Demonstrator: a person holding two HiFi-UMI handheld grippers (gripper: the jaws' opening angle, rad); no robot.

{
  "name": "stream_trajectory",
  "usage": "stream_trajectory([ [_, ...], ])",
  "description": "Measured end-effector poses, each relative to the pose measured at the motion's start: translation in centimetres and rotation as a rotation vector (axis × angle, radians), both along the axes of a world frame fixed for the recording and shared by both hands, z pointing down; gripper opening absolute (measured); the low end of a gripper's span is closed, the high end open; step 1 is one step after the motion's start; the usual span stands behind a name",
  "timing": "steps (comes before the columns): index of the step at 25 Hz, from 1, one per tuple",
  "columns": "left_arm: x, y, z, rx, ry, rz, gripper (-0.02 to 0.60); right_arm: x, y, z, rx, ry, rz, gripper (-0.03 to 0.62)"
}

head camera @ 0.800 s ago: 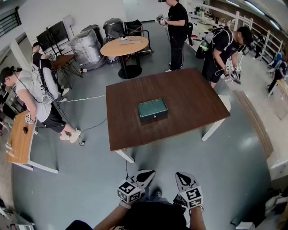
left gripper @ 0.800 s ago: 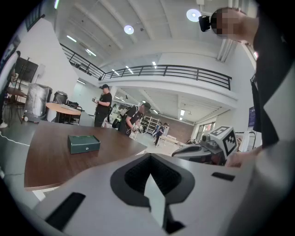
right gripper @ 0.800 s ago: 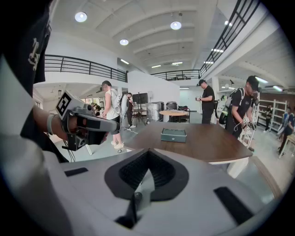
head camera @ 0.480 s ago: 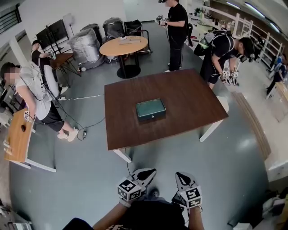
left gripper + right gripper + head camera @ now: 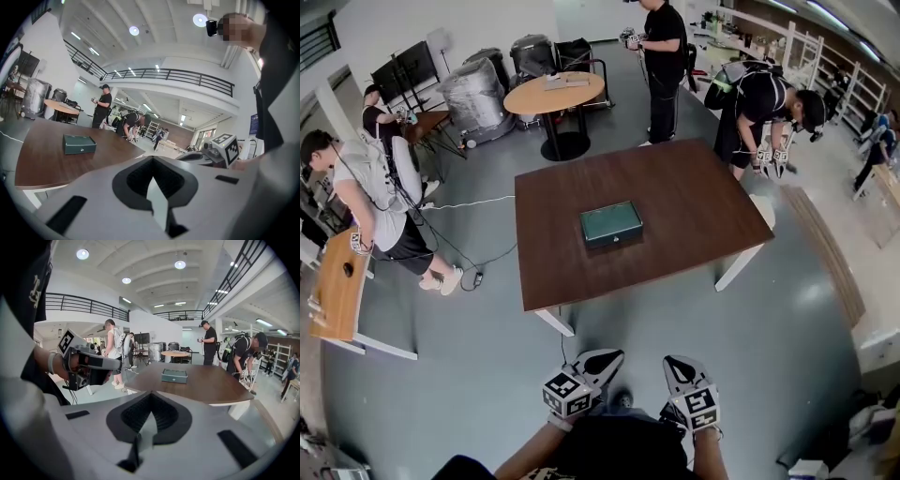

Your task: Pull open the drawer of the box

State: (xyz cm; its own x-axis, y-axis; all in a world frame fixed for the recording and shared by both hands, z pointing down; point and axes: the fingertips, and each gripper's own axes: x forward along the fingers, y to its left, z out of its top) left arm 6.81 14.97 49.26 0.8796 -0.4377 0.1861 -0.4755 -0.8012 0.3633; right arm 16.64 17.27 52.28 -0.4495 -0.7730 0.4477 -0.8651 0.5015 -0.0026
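Note:
A dark green box [image 5: 610, 223] with a small front knob lies flat in the middle of the brown table [image 5: 694, 202], its drawer closed. It also shows far off as the box [image 5: 79, 144] in the left gripper view and the box [image 5: 174, 376] in the right gripper view. Both grippers hang low by my body, well short of the table's near edge. My left gripper [image 5: 602, 357] [image 5: 152, 161] is shut on nothing. My right gripper [image 5: 676, 364] [image 5: 150, 397] stands beside it, also shut and empty.
Grey floor lies between me and the table. A person [image 5: 759, 108] bends over at the table's far right corner and another person [image 5: 664, 56] stands behind it. A round table [image 5: 555, 94], a seated person [image 5: 375, 202], a small wooden desk [image 5: 337, 286] and floor cables [image 5: 483, 262] are on the left.
The table and box have drifted slightly left and up in the head view. The person at the far right corner has bent lower. Both grippers hold the same place and stay shut.

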Motion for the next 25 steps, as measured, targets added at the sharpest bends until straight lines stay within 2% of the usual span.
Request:
stream_trajectory([
  [7, 1.2, 0.7, -0.1, 0.006, 0.000, 0.053, 0.006, 0.9, 0.2, -0.2, -0.007, 0.008, 0.031, -0.012],
  [25, 0.0, -0.7, 0.2, -0.009, 0.014, 0.028, 0.006, -0.7, -1.1, 0.2, -0.013, 0.017, 0.002, -0.012],
])
